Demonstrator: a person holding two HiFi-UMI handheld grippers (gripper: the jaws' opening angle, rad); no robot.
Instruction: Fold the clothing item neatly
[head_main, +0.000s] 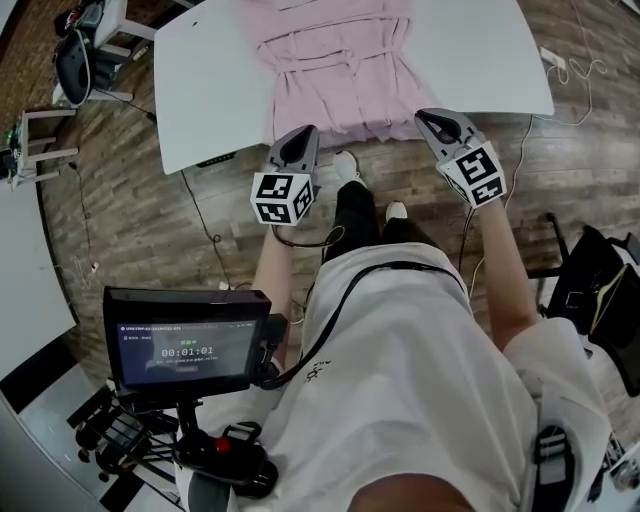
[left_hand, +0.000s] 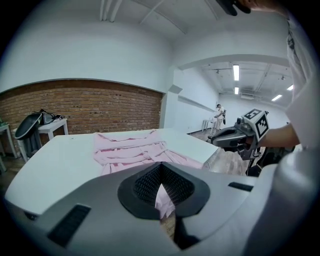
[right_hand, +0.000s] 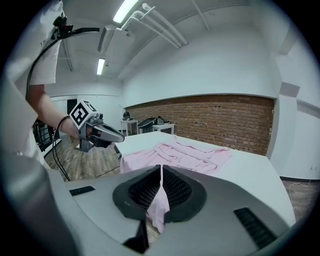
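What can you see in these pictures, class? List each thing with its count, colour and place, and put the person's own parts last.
pink garment: one, pink, spread on the table, hem at the near edge
table: one, white, ahead of the person
screen: one, black, low at the head view's left
brick wall: one, red-brown, beyond the table
floor: one, brown wood, under the table
left gripper: one, grey, shut on the pink garment's hem
right gripper: one, grey, shut on the pink garment's hem

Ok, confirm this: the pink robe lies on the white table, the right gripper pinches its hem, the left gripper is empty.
Not empty: the left gripper view shows the left gripper pinching the hem of the pink robe too. The rest stands.
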